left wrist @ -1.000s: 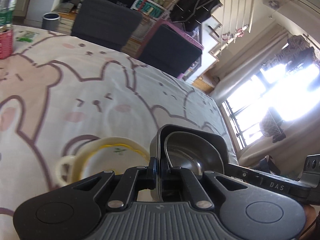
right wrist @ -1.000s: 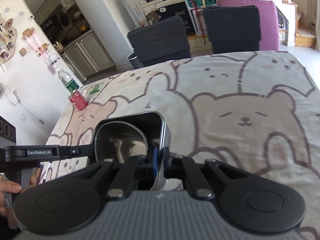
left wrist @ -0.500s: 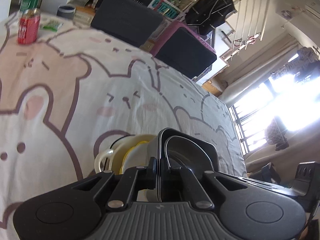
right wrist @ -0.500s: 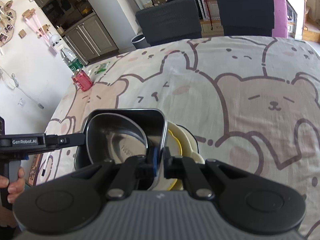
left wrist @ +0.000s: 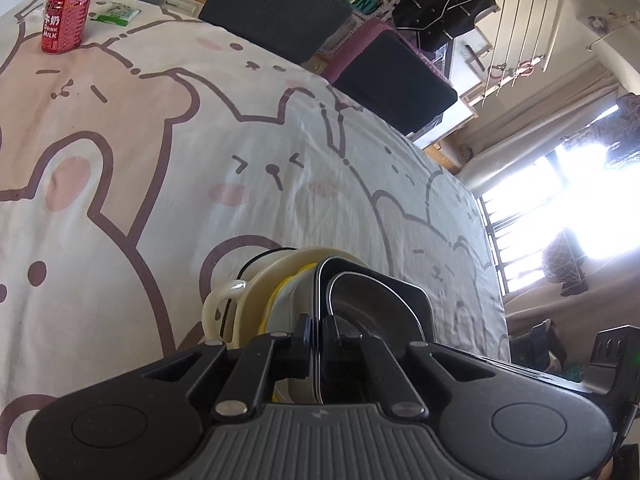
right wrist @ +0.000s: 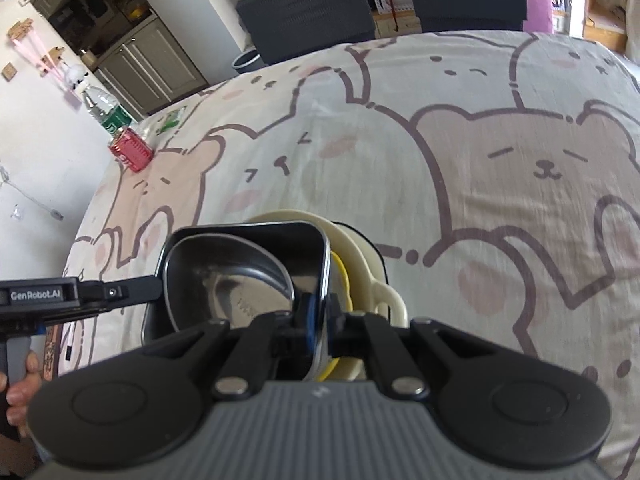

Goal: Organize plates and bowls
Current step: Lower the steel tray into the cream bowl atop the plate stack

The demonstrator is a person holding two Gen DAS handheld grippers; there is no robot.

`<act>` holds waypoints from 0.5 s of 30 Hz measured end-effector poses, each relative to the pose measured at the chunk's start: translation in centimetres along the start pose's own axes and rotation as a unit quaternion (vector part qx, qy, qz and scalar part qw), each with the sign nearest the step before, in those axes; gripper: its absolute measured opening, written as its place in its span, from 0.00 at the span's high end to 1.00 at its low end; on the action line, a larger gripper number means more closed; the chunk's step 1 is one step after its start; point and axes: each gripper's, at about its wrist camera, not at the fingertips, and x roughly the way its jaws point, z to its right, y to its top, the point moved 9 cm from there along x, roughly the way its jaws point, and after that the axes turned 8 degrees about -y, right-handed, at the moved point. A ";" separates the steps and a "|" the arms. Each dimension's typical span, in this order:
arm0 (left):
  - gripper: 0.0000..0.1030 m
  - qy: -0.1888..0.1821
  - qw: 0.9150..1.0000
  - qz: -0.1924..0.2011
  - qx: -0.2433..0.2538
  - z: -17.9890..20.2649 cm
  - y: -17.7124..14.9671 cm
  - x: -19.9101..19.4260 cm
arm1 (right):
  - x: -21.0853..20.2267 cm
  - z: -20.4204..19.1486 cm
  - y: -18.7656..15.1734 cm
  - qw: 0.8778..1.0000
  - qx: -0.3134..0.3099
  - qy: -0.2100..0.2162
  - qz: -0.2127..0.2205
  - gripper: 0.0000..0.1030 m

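Observation:
A black square bowl [left wrist: 380, 304] with a shiny steel inside [right wrist: 240, 280] hangs between both grippers. My left gripper [left wrist: 316, 332] is shut on one rim. My right gripper [right wrist: 320, 316] is shut on the opposite rim. Directly beneath sits a cream bowl [left wrist: 260, 284] with loop handles [right wrist: 390, 300] and something yellow [right wrist: 342, 276] inside it. The black bowl overlaps the cream one, and I cannot tell whether they touch. In the right wrist view the left gripper's fingers [right wrist: 136, 290] reach in from the left, with a person's hand [right wrist: 20, 384] on its handle.
The table wears a bear-print cloth [right wrist: 500, 160]. A red milk can [left wrist: 64, 18] and a plastic bottle [right wrist: 106, 110] stand at its far corner beside a green packet [left wrist: 116, 14]. Dark chairs [left wrist: 276, 8] line the far edge.
Both grippers have come down and forward with the black bowl. The cream bowl, earlier beside and ahead of it, now lies directly under it.

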 end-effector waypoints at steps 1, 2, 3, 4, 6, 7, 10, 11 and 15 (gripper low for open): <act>0.96 0.002 1.000 -0.002 0.001 -0.1 0.0 0.1 | 0.0 0.0 0.0 1.000 0.001 -0.002 -0.001 0.93; 0.96 0.005 1.000 -0.004 0.003 -0.1 0.0 0.2 | 0.1 0.0 0.0 1.000 0.002 -0.003 -0.002 0.93; 0.96 0.006 1.000 -0.005 0.004 -0.2 0.0 0.3 | 0.2 0.0 0.0 1.000 0.004 -0.003 -0.003 0.93; 0.96 0.008 1.000 -0.006 0.004 -0.2 0.0 0.4 | 0.3 0.1 0.0 1.000 0.005 -0.004 -0.004 0.93; 0.96 0.009 1.000 -0.007 0.003 -0.3 0.0 0.5 | 0.4 0.0 0.0 1.000 0.006 -0.005 -0.007 0.93; 0.96 0.009 1.000 -0.007 0.002 -0.4 0.1 0.5 | 0.5 0.0 -0.1 1.000 0.006 -0.006 -0.008 0.93; 0.95 0.012 1.000 -0.007 0.000 -0.6 0.1 0.5 | 0.7 -0.1 -0.1 1.000 0.003 -0.007 -0.012 0.93; 0.95 0.012 1.000 -0.007 0.000 -0.6 0.2 0.6 | 0.8 -0.2 -0.1 1.000 0.002 -0.007 -0.013 0.93; 0.95 0.014 1.000 -0.008 -0.001 -0.7 0.2 0.6 | 1.1 -0.3 -0.1 1.000 0.000 -0.009 -0.017 0.93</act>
